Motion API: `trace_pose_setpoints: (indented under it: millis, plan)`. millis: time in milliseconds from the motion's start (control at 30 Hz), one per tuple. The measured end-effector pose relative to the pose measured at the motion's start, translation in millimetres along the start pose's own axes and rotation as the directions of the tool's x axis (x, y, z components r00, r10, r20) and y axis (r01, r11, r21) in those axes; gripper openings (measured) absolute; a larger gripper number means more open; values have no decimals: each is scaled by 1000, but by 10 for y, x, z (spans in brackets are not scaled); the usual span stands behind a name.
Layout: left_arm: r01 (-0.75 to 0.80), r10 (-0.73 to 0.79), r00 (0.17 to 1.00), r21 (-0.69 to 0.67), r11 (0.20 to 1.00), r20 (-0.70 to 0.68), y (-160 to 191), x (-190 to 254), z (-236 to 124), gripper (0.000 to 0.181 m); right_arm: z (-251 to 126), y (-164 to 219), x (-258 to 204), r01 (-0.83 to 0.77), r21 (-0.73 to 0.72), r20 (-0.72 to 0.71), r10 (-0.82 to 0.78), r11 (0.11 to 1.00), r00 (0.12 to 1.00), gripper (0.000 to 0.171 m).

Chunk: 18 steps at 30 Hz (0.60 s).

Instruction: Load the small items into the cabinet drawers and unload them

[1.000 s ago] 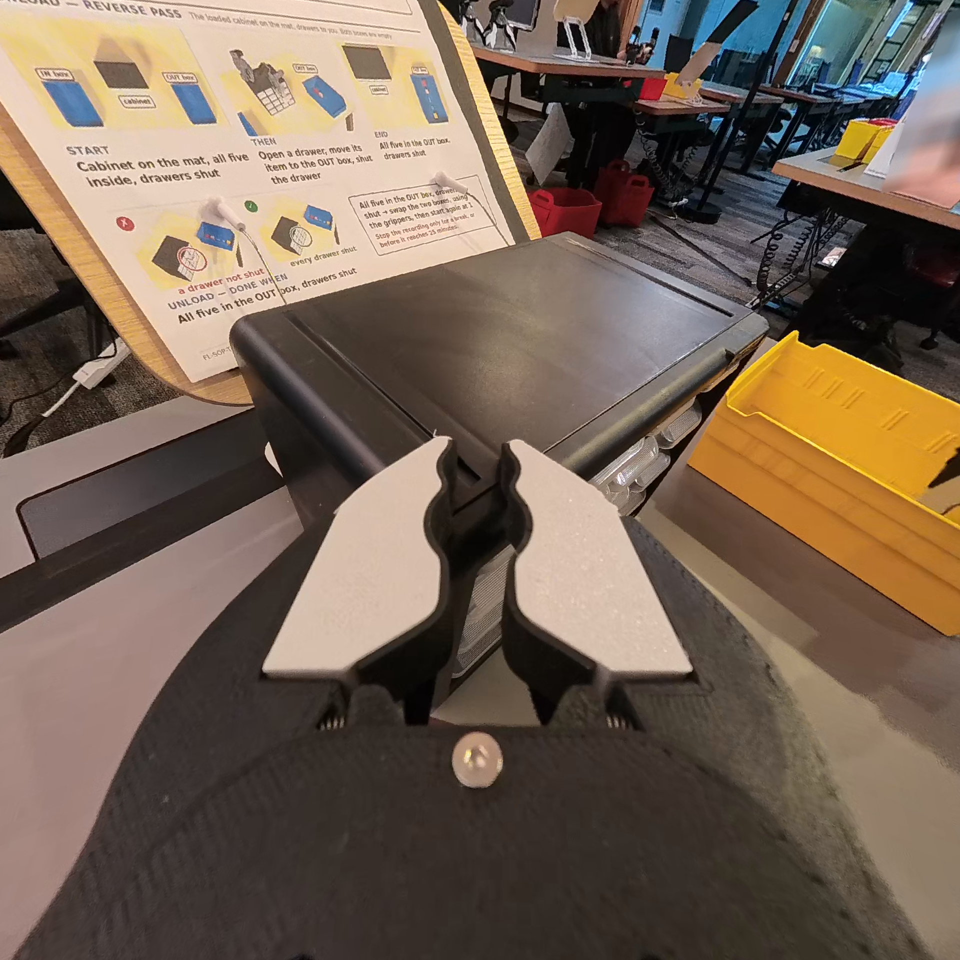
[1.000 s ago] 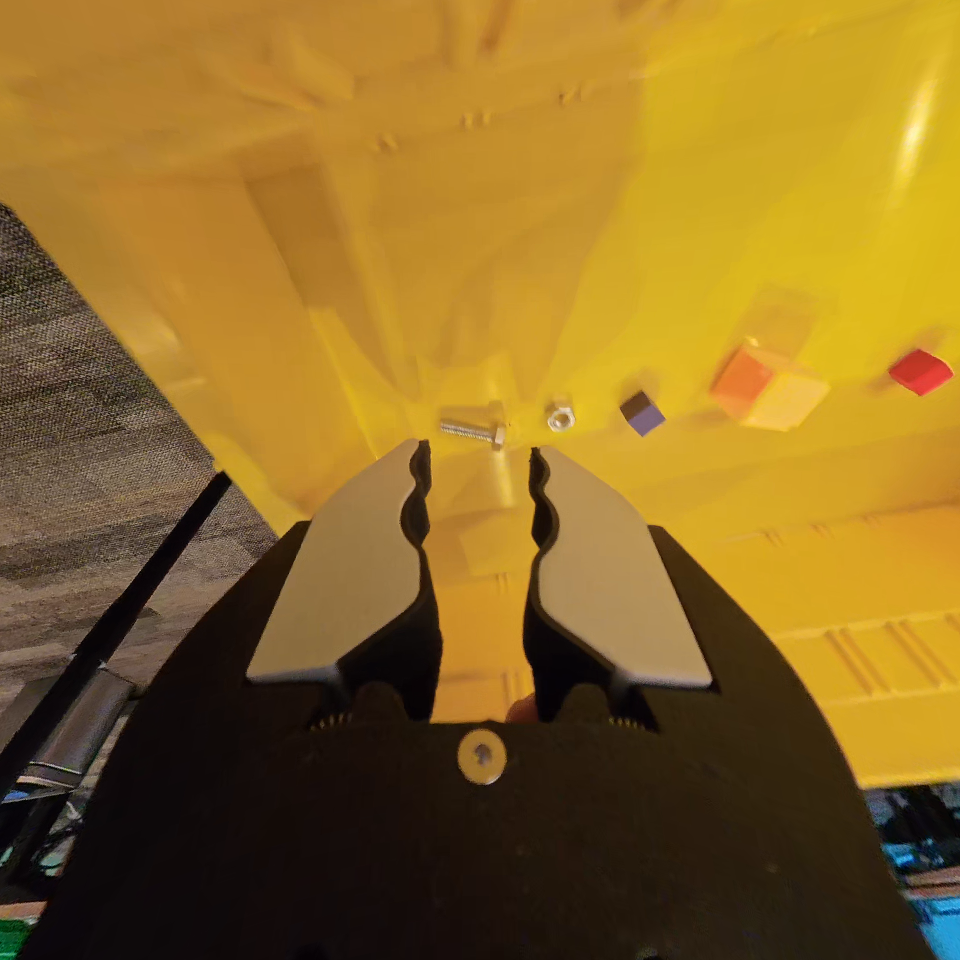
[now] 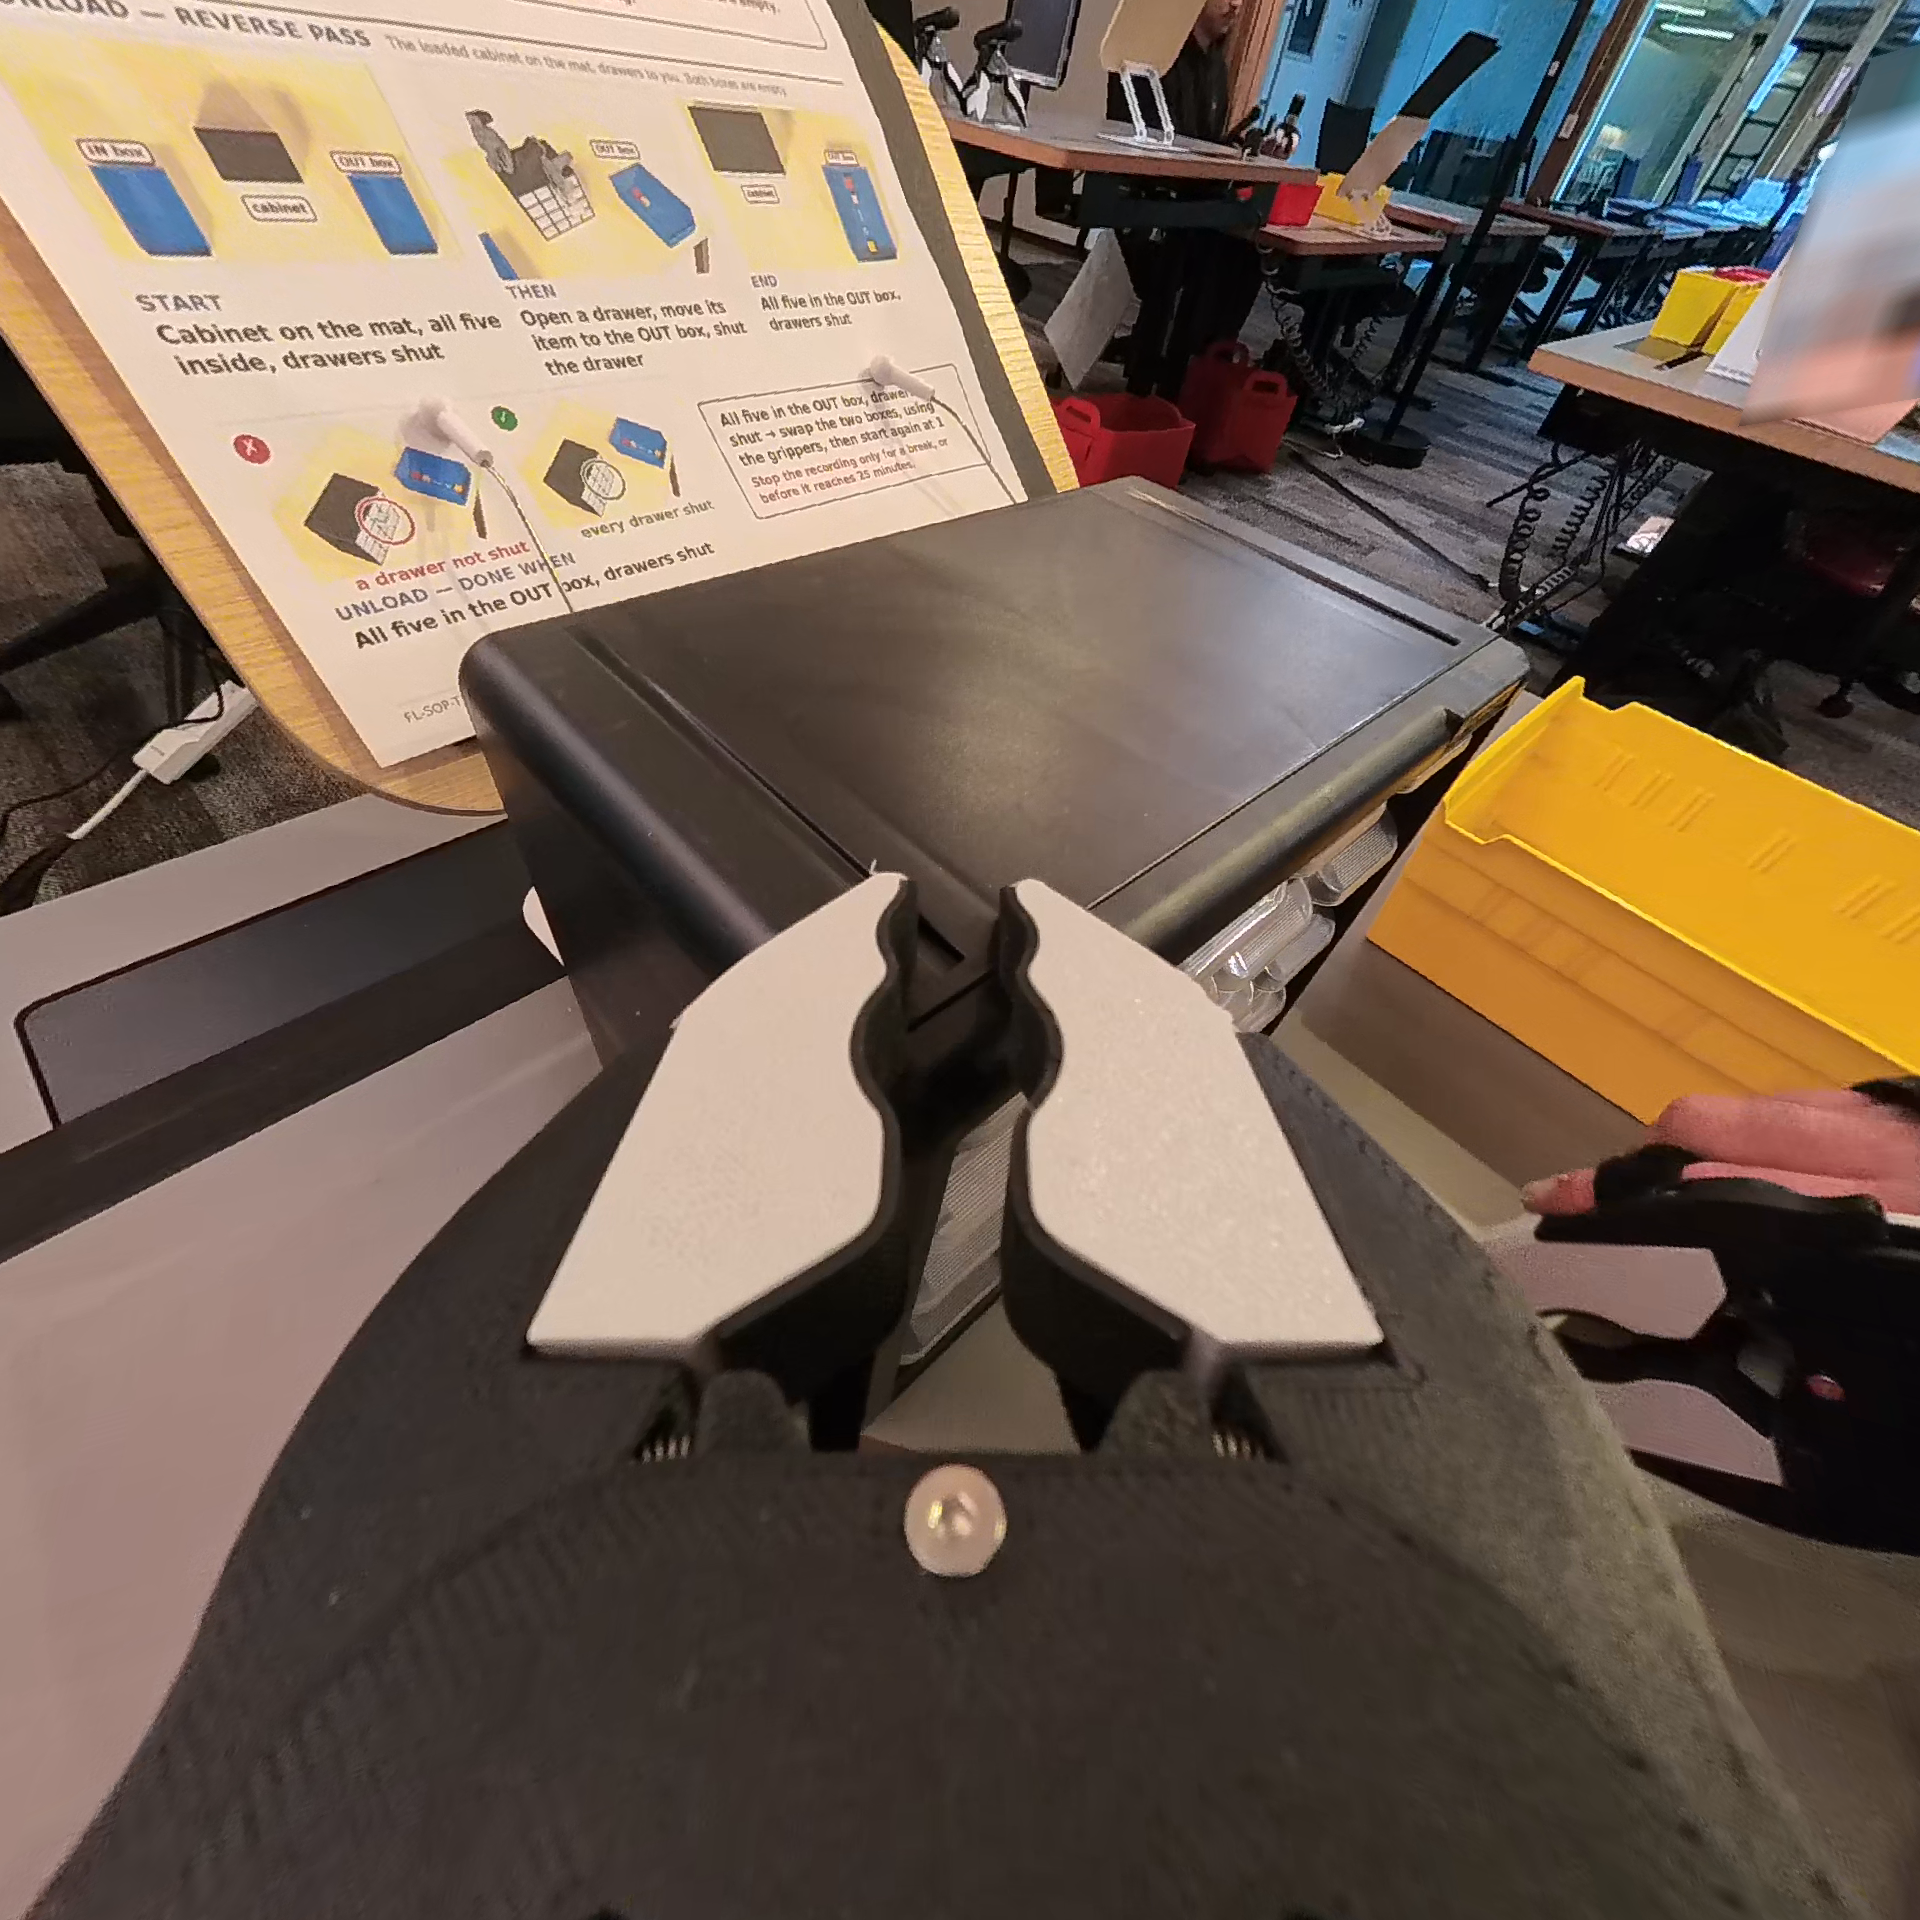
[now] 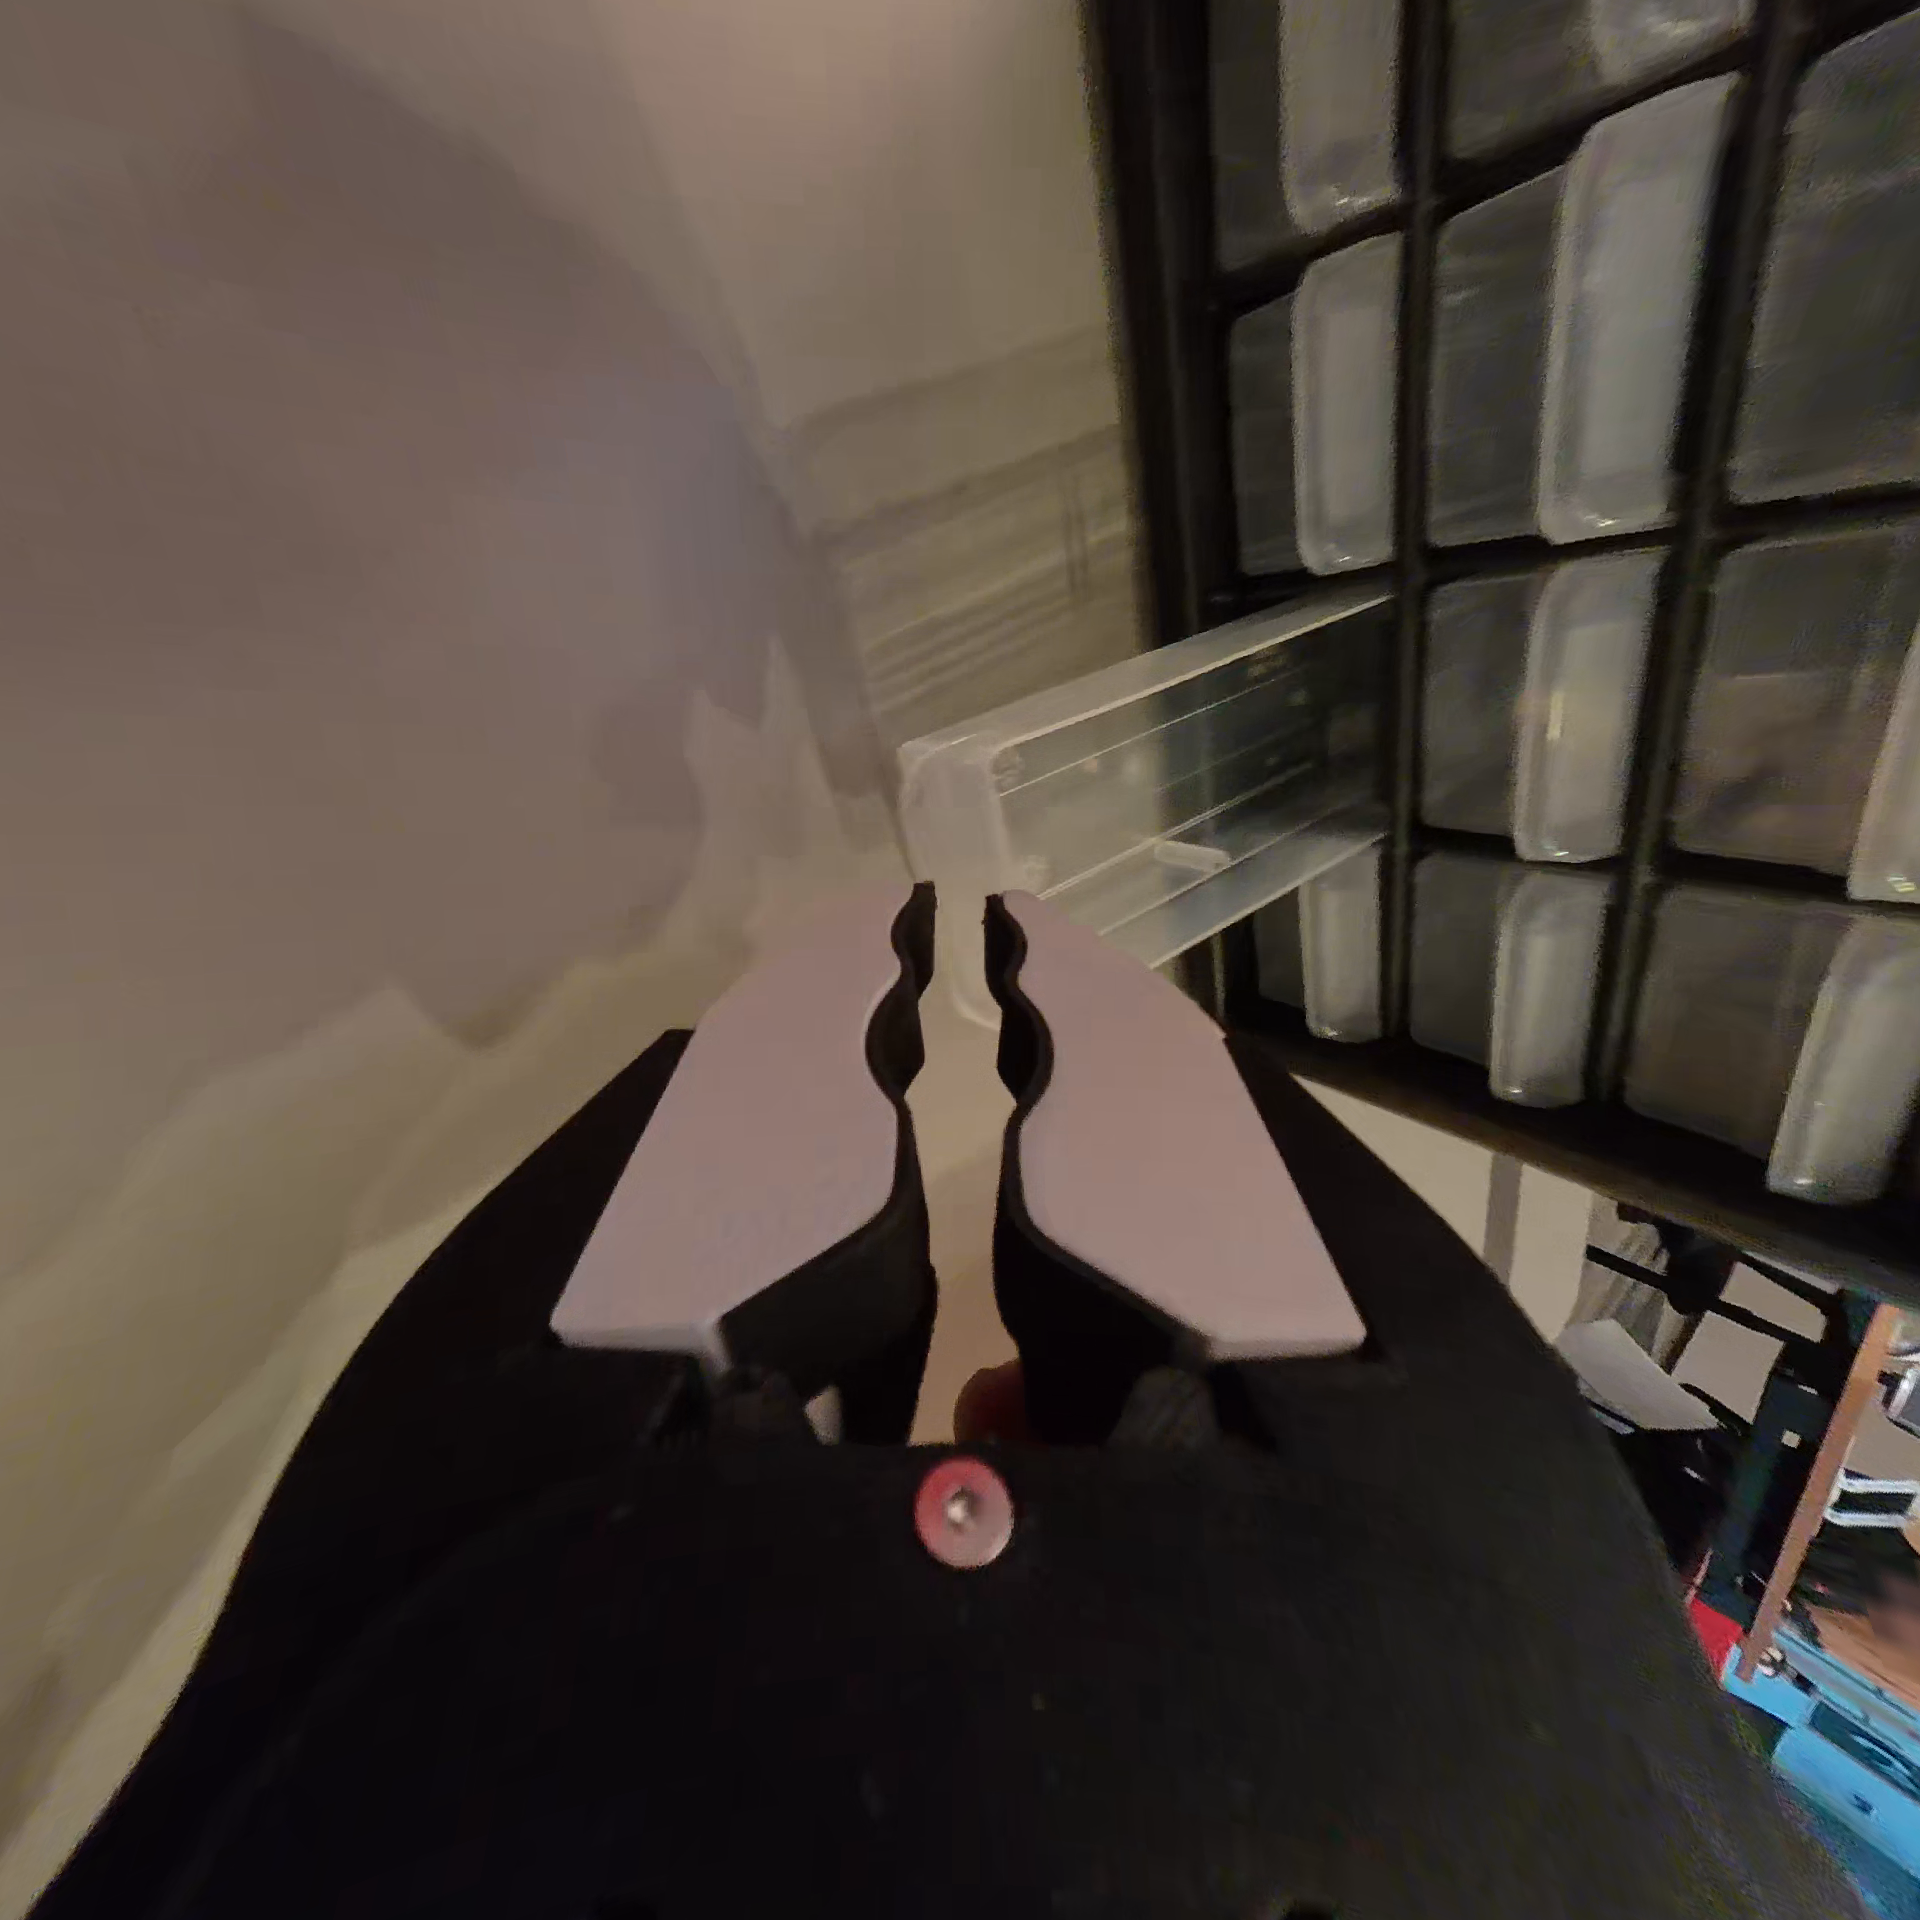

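Right now the right gripper [image 4: 961,904] has its fingers nipped on the front pull tab of a clear plastic drawer [image 4: 1164,769], which stands drawn well out of the black cabinet [image 4: 1413,582] while the neighbouring drawers sit flush in their grid. Nothing can be made out inside the drawn drawer; its walls are see-through and glare hides the floor. In the left wrist view the left gripper [image 3: 951,914] sits at the near left corner of the cabinet top [image 3: 1039,665], fingers a narrow gap apart with the corner edge between them; whether they actually press on it I cannot tell. To the right of the cabinet lies a yellow bin [image 3: 1662,894], and behind it leans an instruction board [image 3: 468,343]. The hand [image 3: 1766,1153] holding the right gripper shows at the right edge.

Judging by its look, the drawer is light, thin-walled and slick, stiff enough to slide but likely to rack or pop out if pulled crooked. The tab at the front middle is the sensible place to hold it, drawn straight along its runner, with the cabinet steadied from the top so the light case does not skid
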<state>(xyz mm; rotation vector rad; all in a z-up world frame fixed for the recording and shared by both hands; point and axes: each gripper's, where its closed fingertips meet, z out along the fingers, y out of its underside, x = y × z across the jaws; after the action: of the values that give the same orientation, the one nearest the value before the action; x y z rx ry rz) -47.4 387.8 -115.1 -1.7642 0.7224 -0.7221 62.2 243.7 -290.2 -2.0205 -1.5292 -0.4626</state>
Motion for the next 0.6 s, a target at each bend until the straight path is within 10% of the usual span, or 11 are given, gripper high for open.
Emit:
trace_pose_setpoints:
  millis: [600]
  plan:
    - [3, -3, 1000, 0, 1000, 5, -1, -1, 0, 15, 405, -203, 595, 9, -7, -244, -11, 1000, 970, 9]
